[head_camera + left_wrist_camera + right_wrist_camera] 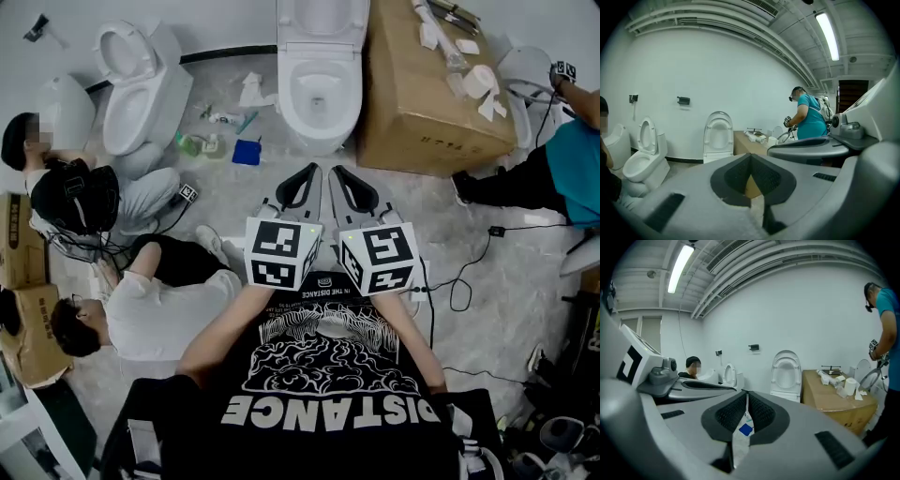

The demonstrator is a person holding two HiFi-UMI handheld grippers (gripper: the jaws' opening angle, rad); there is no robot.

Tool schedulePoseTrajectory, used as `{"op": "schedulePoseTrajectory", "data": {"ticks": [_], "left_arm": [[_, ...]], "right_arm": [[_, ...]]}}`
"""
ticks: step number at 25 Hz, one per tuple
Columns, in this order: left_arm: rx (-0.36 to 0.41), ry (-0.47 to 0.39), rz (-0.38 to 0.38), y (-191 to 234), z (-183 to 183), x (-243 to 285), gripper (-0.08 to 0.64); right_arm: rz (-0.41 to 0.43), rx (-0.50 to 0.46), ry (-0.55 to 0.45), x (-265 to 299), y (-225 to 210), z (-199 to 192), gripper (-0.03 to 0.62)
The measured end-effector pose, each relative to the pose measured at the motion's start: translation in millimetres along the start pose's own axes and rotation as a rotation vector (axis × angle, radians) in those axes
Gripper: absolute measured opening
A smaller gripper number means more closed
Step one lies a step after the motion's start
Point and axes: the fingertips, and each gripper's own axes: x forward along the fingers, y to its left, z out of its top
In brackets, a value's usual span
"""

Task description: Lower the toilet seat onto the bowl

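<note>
A white toilet (319,89) stands against the far wall, with its seat (321,13) raised upright over the open bowl. The left gripper view shows the upright seat (718,135) straight ahead, and the right gripper view has that seat (786,372) ahead too. My left gripper (312,172) and right gripper (337,173) are held side by side in front of my chest, a good way short of the bowl. Both are shut, with nothing between their pads. The left gripper's tips (750,157) and the right gripper's tips (746,395) point toward the toilet.
A large cardboard box (422,94) with paper rolls on it stands right of the toilet. A second toilet (141,94) stands at the left. Two people (159,309) crouch on the floor at left, and a person in teal (572,159) works at right. A blue pad (247,152) and cables (459,281) lie on the floor.
</note>
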Motion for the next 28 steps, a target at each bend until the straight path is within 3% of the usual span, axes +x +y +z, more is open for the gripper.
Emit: {"op": "schedulePoseTrajectory", "data": {"ticks": [13,21,28], "left_arm": [[-0.015,0.002,-0.004,27.6,7.9,21.2,0.009],[0.009,-0.002,-0.06,42.3,20.7,62.8,0.011],[0.037,0.019,-0.065,66.5,34.9,105.8,0.011]], "right_arm": [[0.0,-0.062,0.008,33.1,-6.0,15.0,0.025],[0.053,-0.188,0.063,71.4,-28.2,21.9,0.023],[0.056,-0.211,0.067,107.1,-55.4,35.8,0.025]]}}
